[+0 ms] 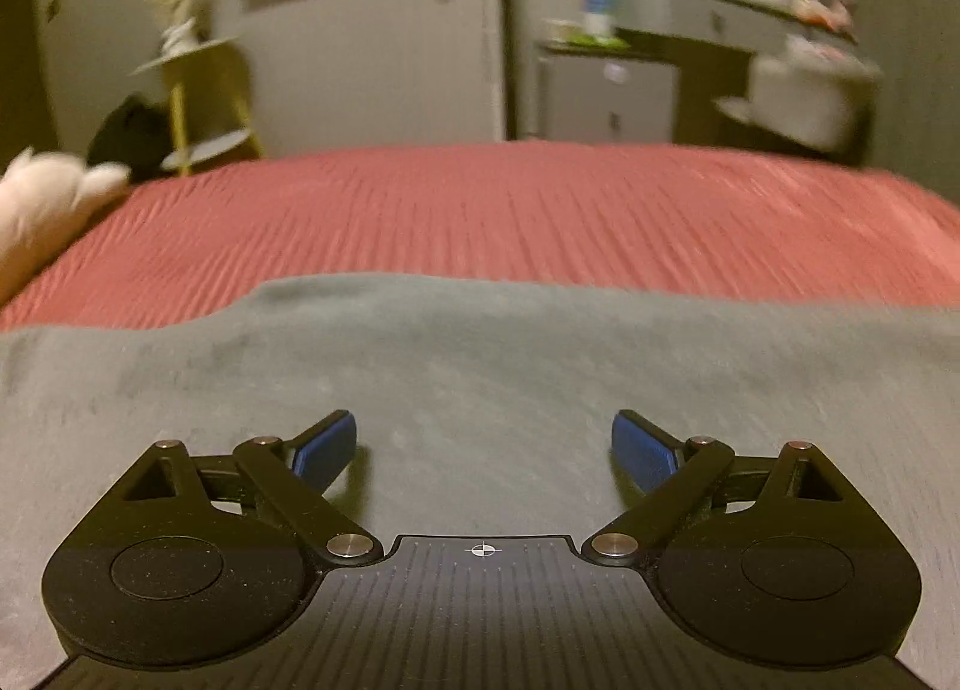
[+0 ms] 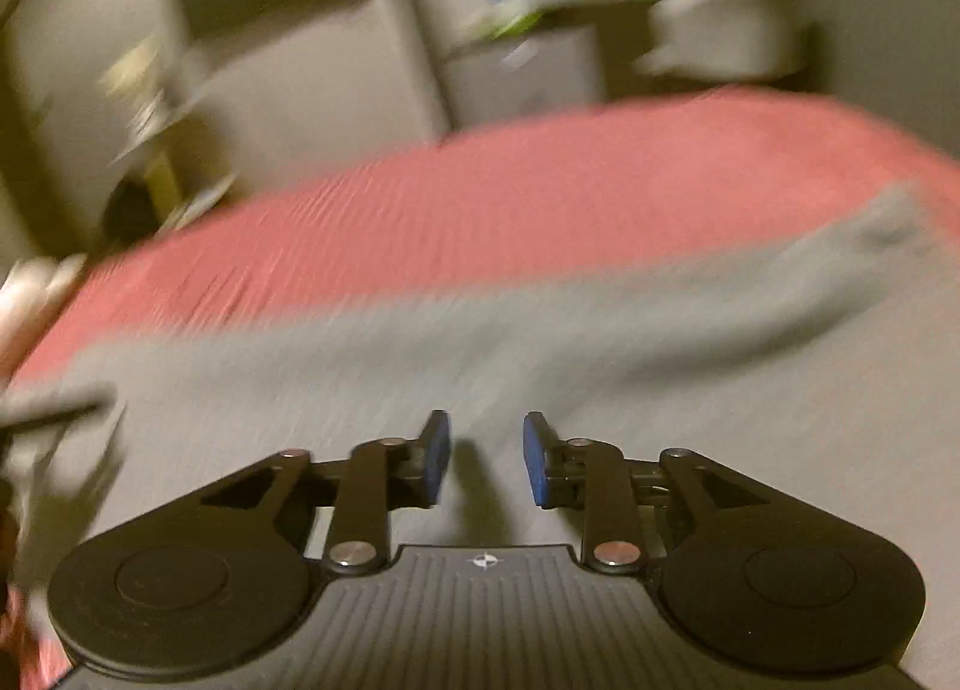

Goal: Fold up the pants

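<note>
Grey pants (image 1: 480,366) lie spread flat on a red ribbed bedspread (image 1: 510,222). My left gripper (image 1: 483,444) hovers just above the grey cloth with its blue pads (image 1: 327,444) far apart and nothing between them. In the blurred right wrist view the same pants (image 2: 540,342) run across the bed, one leg reaching to the far right. My right gripper (image 2: 486,450) stands over the cloth with a narrow gap between its blue pads (image 2: 534,462); no cloth is caught in that gap.
A white plush object (image 1: 42,204) lies at the bed's left edge. Beyond the bed stand a yellow-legged side table (image 1: 198,102), a small grey cabinet (image 1: 606,96) and a cluttered dresser (image 1: 750,24). The red bedspread (image 2: 540,192) stretches past the pants.
</note>
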Demonstrator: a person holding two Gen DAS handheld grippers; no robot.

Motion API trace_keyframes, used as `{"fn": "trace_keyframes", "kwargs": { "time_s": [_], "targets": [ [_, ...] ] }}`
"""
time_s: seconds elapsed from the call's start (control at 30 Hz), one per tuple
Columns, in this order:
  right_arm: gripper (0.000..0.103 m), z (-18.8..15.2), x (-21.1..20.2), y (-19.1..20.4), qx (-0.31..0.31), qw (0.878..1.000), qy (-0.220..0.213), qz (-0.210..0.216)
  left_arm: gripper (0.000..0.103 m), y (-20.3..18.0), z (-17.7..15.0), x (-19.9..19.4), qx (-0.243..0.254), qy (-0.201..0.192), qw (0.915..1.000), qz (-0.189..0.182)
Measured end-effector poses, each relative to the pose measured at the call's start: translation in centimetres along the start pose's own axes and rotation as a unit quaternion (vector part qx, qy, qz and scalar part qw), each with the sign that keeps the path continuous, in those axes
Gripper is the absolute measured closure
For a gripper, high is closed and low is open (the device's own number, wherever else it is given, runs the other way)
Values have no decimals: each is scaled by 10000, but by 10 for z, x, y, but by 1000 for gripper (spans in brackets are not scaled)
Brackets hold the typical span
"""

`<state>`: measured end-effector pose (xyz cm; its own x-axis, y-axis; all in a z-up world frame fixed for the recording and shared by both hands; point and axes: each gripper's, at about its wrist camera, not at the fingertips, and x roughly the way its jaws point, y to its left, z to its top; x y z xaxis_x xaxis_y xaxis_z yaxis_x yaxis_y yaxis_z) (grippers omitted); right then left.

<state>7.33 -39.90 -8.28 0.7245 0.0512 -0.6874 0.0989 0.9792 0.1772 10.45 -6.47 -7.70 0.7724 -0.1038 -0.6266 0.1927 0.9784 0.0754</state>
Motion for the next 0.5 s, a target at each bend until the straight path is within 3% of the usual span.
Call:
{"fn": "trace_keyframes", "kwargs": {
  "time_s": [0.03, 0.1, 0.17, 0.2, 0.27, 0.3, 0.33, 0.37, 0.47, 0.5],
  "targets": [
    [76, -2, 1, -4, -175, 9996, -184, -108, 7, -4, -3, -3, 92, 25, 9999, 44],
    [82, 4, 6, -30, 104, 9989, -321, -320, 7, -3, -9, -11, 87, 119, 9998, 95],
    [103, 11, 1, -61, 581, 9955, -399, -640, 7, 3, -13, -16, -117, 212, 9995, 182],
    [103, 21, 3, -75, 747, 9913, -438, -993, 7, 6, -11, -16, -246, 248, 9991, 229],
    [103, 36, -3, -102, 1089, 9735, -508, -1944, 7, 16, -12, -19, -530, 309, 9978, 269],
    [103, 44, -10, -114, 1271, 9559, -479, -2605, 7, 19, -12, -20, -648, 344, 9969, 274],
    [97, 47, -17, -122, 1480, 9405, -465, -3024, 7, 23, -14, -20, -749, 376, 9961, 281],
    [93, 47, -35, -134, 1879, 9300, -597, -3102, 6, 24, -14, -20, -842, 411, 9952, 296],
    [71, 18, -95, -157, 3090, 9152, -1141, -2322, 6, 23, -15, -21, -1003, 491, 9937, 130],
    [68, 1, -116, -161, 3380, 9075, -1248, -2160, 6, 20, -14, -21, -991, 450, 9941, -13]
  ]
}}
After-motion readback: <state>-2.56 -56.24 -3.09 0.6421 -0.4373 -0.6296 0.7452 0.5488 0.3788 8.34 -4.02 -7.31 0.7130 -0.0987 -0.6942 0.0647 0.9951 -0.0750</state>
